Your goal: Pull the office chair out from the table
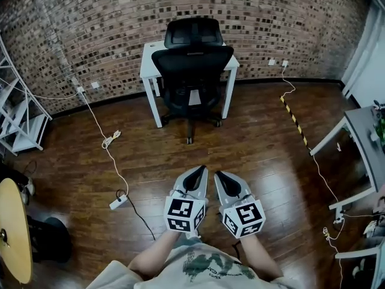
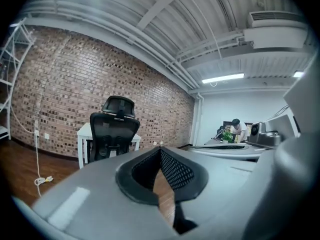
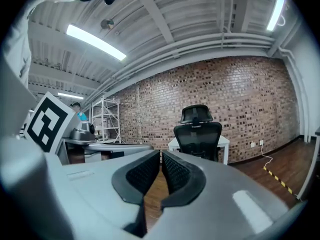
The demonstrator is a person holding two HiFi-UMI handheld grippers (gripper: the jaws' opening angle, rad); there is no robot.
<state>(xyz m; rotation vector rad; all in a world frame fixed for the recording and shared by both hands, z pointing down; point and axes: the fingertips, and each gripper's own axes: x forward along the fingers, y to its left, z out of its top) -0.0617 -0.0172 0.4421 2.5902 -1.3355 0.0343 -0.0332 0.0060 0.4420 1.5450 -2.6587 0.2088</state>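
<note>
A black office chair with a headrest stands tucked under a white table against the brick wall, its back facing me. Both grippers are held side by side low in the head view, well short of the chair across bare wood floor. My left gripper is shut with nothing in it, and my right gripper is shut and empty too. In the left gripper view the chair is far off beyond the closed left gripper. The right gripper view has the chair ahead of the right gripper.
A white cable and power strip lie on the floor at left, near a white shelf rack. A yellow-black floor strip runs at right toward a grey desk. A person sits at a distant desk.
</note>
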